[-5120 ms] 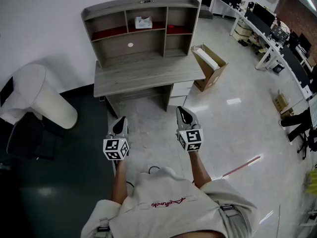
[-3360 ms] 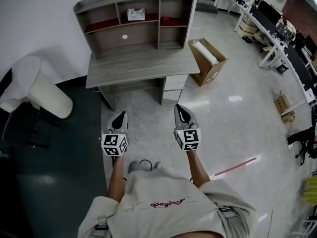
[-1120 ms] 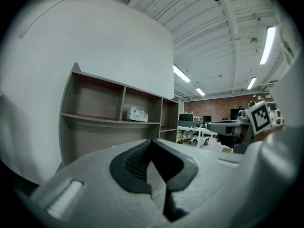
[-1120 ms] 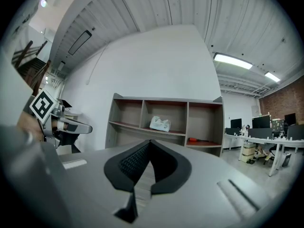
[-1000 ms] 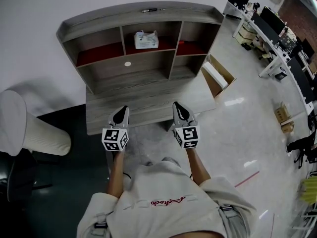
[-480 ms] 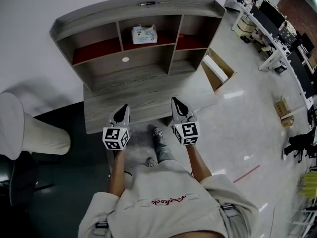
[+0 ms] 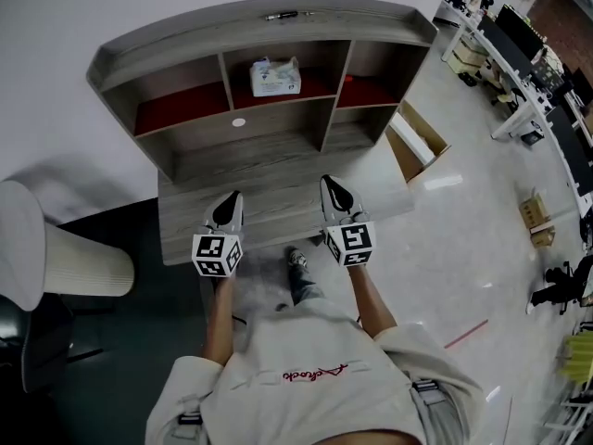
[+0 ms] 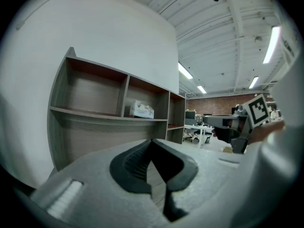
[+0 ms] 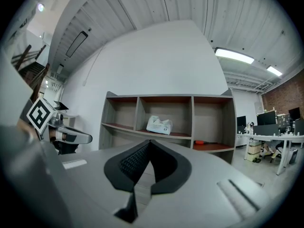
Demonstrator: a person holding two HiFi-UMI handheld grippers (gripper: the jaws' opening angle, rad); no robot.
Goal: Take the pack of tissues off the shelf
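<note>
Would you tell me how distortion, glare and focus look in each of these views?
Head view: wide-angle lens bows the shelf, and the floor shows a glare patch right of the desk. Left gripper view: fisheye with black corners; a ceiling light blows out. Right gripper view: same fisheye; tissues look sharp.

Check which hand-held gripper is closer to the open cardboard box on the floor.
Right. The right hand-held gripper is over the front of the desk, on the side nearest the cardboard box; the left hand-held gripper is farther away across the desk.
</note>
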